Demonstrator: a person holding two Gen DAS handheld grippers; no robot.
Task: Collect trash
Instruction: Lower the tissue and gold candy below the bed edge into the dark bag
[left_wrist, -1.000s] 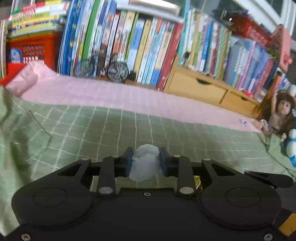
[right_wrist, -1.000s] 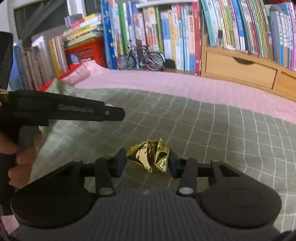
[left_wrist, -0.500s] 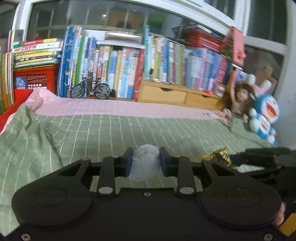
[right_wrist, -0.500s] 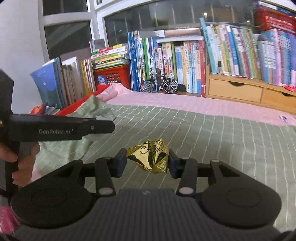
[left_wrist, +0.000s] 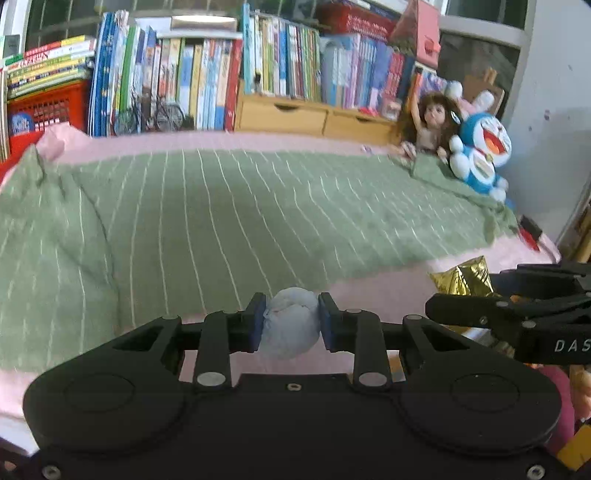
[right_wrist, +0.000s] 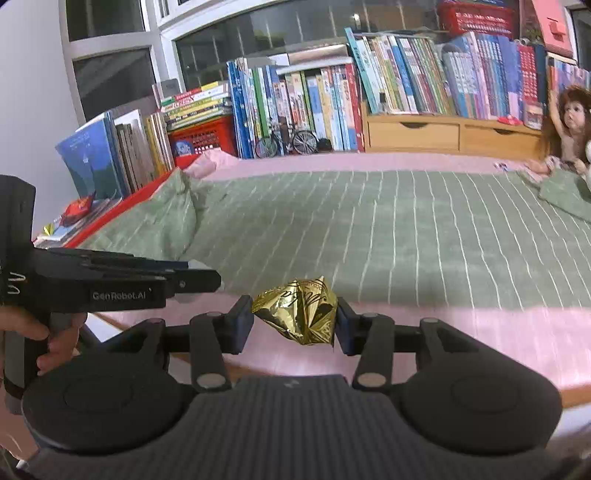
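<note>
Jaws of my left gripper (left_wrist: 291, 321) stand clamped on a pale wad (left_wrist: 291, 326), both blue pads pressed against its sides; the wad sits at 6 o'clock of the left wrist view. Beyond it, a green blanket (left_wrist: 221, 221) covers a pink bed (left_wrist: 388, 291). At 3 o'clock my right gripper (left_wrist: 458, 295) enters side-on with gold foil (left_wrist: 463, 277) at its tip. Books (left_wrist: 221, 81) line the back at 12 o'clock; a doll (left_wrist: 430, 122) and a blue plush (left_wrist: 480, 151) sit at 2 o'clock.

Right wrist view: my right jaws are clamped on the foil (right_wrist: 297, 310), which is crumpled and sits at centre, over the bed's pink edge (right_wrist: 461, 332). My left gripper (right_wrist: 199, 282) shows side-on at 9 o'clock, my hand (right_wrist: 55, 339) around its grip. A red crate (right_wrist: 203, 136) stands at 11 o'clock, and a toy bicycle (right_wrist: 288, 142) at 12 o'clock before the books.
</note>
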